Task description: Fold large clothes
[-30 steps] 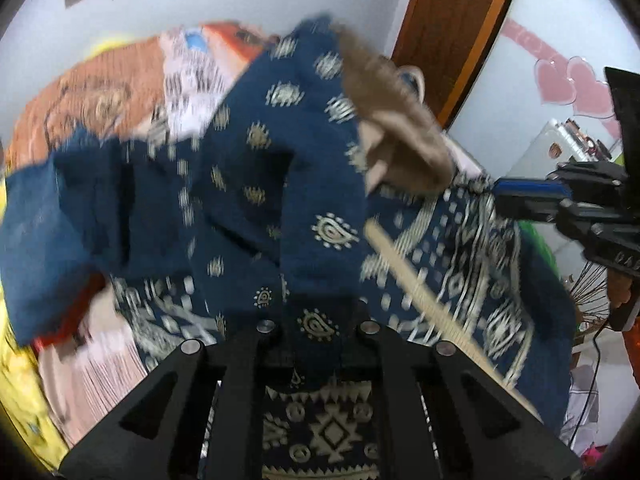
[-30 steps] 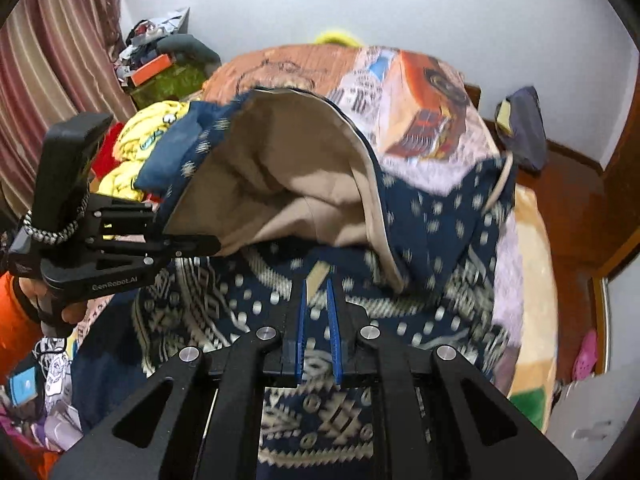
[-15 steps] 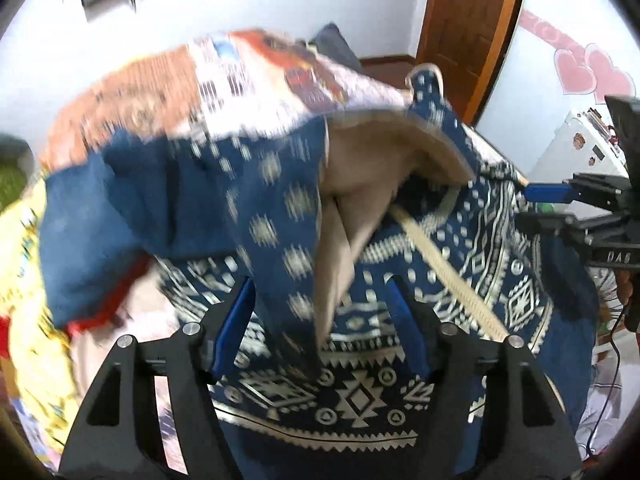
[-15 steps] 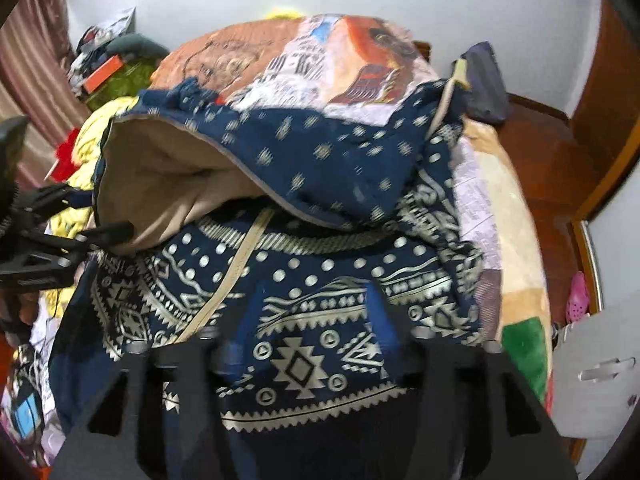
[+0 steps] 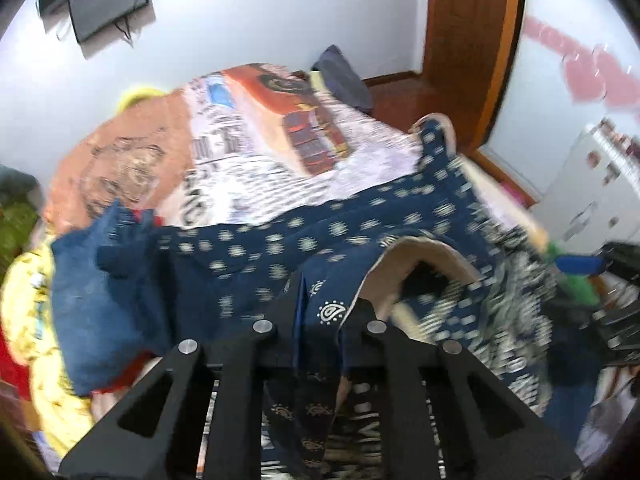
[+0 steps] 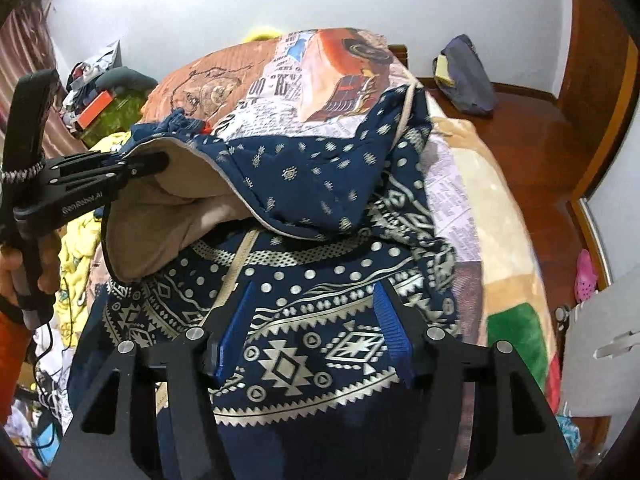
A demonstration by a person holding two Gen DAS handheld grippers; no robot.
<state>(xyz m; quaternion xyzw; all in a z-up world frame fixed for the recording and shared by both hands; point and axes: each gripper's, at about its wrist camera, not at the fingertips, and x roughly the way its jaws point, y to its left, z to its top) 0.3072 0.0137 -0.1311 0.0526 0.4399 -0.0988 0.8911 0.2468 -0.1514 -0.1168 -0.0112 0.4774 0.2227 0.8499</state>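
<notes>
A large navy garment point(image 6: 312, 320) with cream tribal and paisley print and a beige lining lies on the bed. My left gripper point(image 5: 326, 312) is shut on a navy edge of the garment point(image 5: 332, 304) and holds it lifted, so a flap with beige lining point(image 6: 160, 224) arches over the rest. The left gripper also shows in the right wrist view point(image 6: 148, 164) at the flap's left edge. My right gripper point(image 6: 312, 312) is open and empty, just above the garment's patterned lower part. Its blue fingers point(image 6: 236, 320) stand wide apart.
The bed carries a printed blanket point(image 6: 328, 76) in orange, white and beige. Yellow and red clothes point(image 5: 28, 320) pile at the left. A wooden door point(image 5: 472, 40), a dark bag point(image 6: 464, 76) on the floor and a white cabinet point(image 5: 592, 192) stand to the right.
My left gripper went from open around the garment to shut on its edge and lifted it. My right gripper stayed open and moved little.
</notes>
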